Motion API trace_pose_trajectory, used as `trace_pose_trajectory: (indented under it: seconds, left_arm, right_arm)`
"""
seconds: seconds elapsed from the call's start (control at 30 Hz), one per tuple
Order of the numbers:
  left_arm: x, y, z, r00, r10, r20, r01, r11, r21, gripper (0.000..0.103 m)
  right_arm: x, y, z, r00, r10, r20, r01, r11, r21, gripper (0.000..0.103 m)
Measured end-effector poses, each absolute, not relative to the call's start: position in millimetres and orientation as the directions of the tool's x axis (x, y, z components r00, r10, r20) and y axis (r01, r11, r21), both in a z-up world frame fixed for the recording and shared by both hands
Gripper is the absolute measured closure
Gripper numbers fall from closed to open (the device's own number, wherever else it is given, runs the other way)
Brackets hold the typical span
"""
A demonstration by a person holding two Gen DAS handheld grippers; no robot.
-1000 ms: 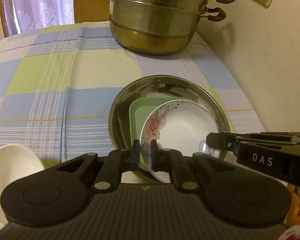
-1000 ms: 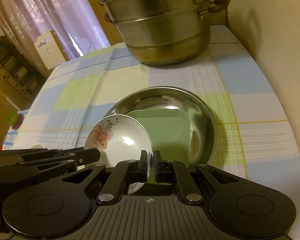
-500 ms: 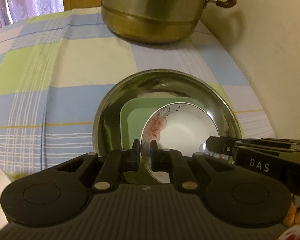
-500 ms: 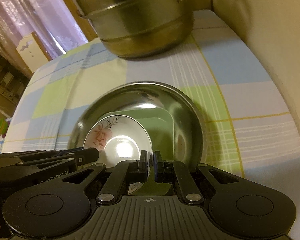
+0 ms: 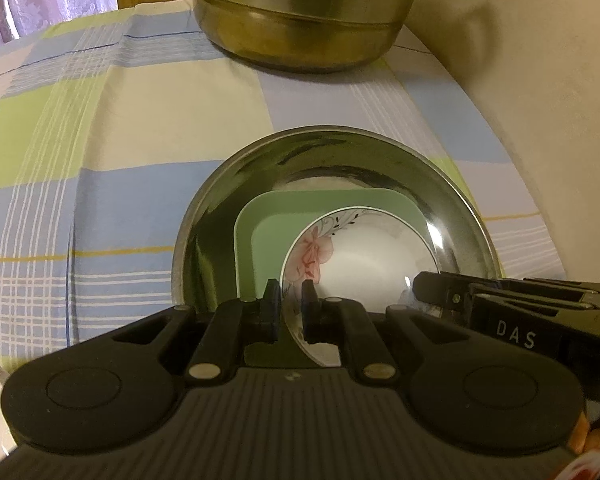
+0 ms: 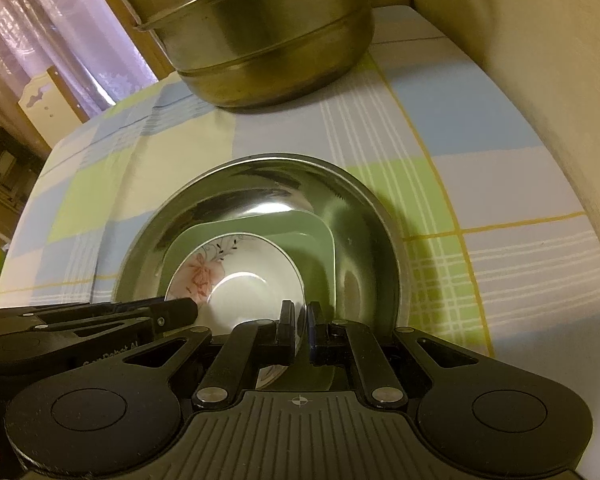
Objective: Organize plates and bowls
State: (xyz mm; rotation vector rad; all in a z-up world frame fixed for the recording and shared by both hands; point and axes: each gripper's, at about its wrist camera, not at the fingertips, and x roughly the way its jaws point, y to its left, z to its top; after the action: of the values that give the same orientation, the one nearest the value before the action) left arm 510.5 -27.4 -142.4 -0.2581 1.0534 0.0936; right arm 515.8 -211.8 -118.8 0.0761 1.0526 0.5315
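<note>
Both claws are clamped on the floral bowl (image 5: pixel 356 256): the left gripper (image 5: pixel 288 300) pinches its left rim and the right gripper (image 6: pixel 300 322) pinches its right rim, jaws nearly closed with only the thin rim between them. Its body is white and glossy, with a pink flower and grey sprigs on the inner wall. It sits over a green square plate (image 5: pixel 260 224) inside a steel basin (image 5: pixel 340 152) on the checked tablecloth (image 5: pixel 100 160), with a steamer pot (image 5: pixel 300 20) beyond.

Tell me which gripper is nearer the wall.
Right. The right gripper is shut on the rim of the floral bowl on its wall side. The left gripper is shut on the opposite rim, farther from the wall.
</note>
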Motion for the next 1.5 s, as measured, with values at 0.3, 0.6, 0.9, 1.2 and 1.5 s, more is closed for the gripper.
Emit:
trace_pose_trajectory:
  seconds: [0.3,0.6,0.9,1.2,1.5]
  left_arm:
    - [508.1,-28.3,-139.8,0.508,-0.031,-0.861,-0.201,0.967,-0.154,0.092]
    - [488.6,-28.2,-119.5,0.539,-0.027,-0.842,-0.199,0.967,-0.158,0.086]
    - [443.4,-32.4,-86.3,0.585,0.000,-0.811,-0.180,0.975,-0.129,0.086]
    - [380.9,-43.6,-55.2,0.611,0.034,-0.791,-0.193,0.975,-0.108,0.086]
    - [301.8,-57.4,-29.1,0.638,0.075,-0.766,-0.232,0.968,-0.098,0.086]
  right_arm:
    - [516.1,-210.9,-119.8,0.421,0.458,-0.783,-0.387,0.871,0.301,0.097]
    - [503.7,-223.2,-101.9,0.476,0.493,-0.728,-0.411,0.857,0.311,0.060]
    - [470.3,-246.0,-73.0,0.513,0.542,-0.666,-0.432,0.833,0.345,0.059]
    - [418.2,-276.4,-41.5,0.537,0.580,-0.612,-0.461,0.810,0.363,0.039]
    - [354.0,-301.8,-23.5,0.541,0.599,-0.590,-0.499,0.793,0.348,0.034]
